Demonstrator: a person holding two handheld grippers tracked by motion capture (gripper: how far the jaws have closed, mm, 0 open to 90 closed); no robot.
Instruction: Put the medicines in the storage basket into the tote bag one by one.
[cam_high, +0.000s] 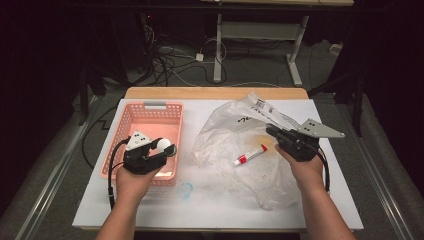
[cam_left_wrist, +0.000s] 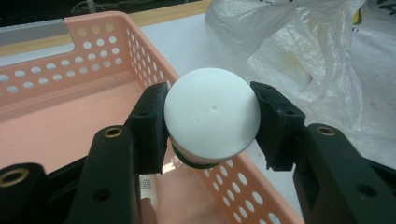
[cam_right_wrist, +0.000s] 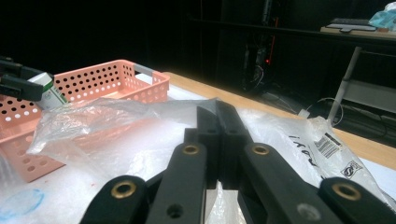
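A pink perforated basket (cam_high: 155, 105) (cam_left_wrist: 46, 74) (cam_right_wrist: 116, 77) stands on the left of the white table. My left gripper (cam_high: 167, 148) (cam_left_wrist: 210, 95) is shut on a small bottle (cam_high: 162, 145) (cam_left_wrist: 212, 112) with a white round cap and a green band. It holds the bottle above the basket's right wall. A clear crumpled plastic bag (cam_high: 235, 125) (cam_right_wrist: 116, 121) lies at centre right, with a red and white tube (cam_high: 250, 155) in or on it. My right gripper (cam_high: 272, 131) (cam_right_wrist: 217, 109) is shut on the bag's film near its upper edge.
The white table top (cam_high: 200, 210) has a wooden far edge (cam_high: 215, 92). A faint blue smear (cam_high: 185, 190) marks the surface in front of the basket. Cables and desk legs lie on the floor beyond. Something pale lies on the basket floor near its front.
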